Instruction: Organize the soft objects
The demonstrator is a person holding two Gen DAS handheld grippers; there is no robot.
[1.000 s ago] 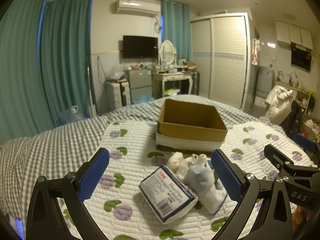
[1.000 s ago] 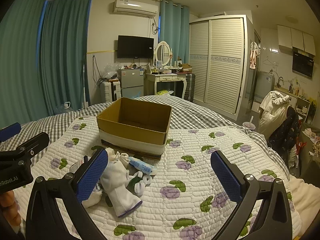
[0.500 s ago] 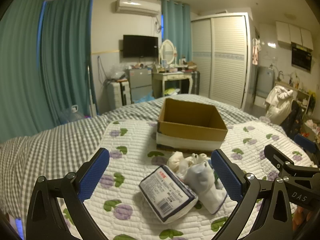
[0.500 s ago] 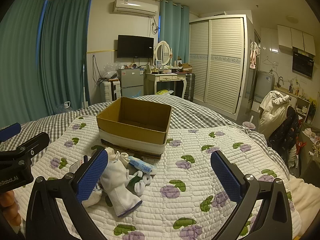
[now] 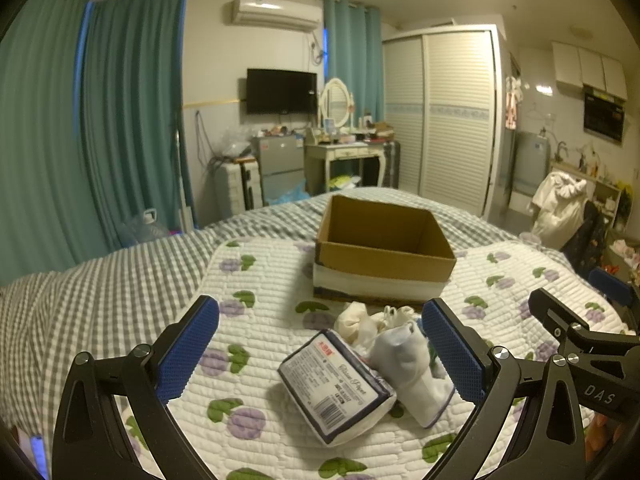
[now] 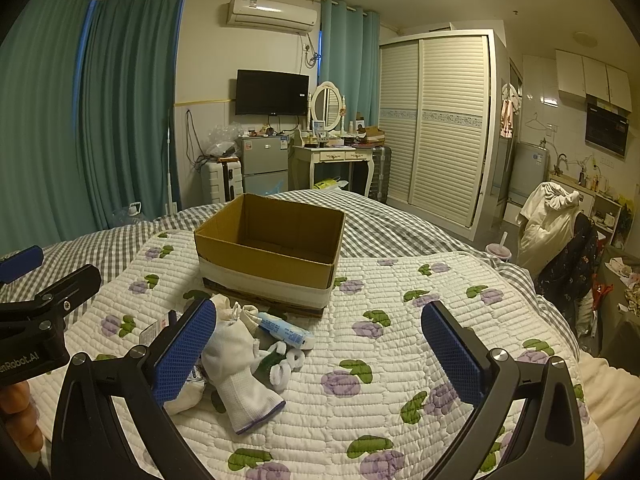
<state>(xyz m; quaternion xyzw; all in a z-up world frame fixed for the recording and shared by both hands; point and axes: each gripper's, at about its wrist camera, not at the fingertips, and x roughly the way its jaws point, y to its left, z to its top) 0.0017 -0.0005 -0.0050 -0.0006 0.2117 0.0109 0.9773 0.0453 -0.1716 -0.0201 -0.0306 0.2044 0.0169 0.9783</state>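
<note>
Both grippers — left gripper [image 5: 320, 354] and right gripper [image 6: 319, 354] — hover spread wide and empty over the tissue pack [image 5: 335, 386] and sock [image 6: 240, 376], the cardboard box [image 6: 270, 254] open behind to receive them.

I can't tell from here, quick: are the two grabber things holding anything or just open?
Left gripper: jaws wide open, holding nothing, above the dark-blue wrapped tissue pack.
Right gripper: jaws wide open, holding nothing, above the white flowered quilt.
</note>
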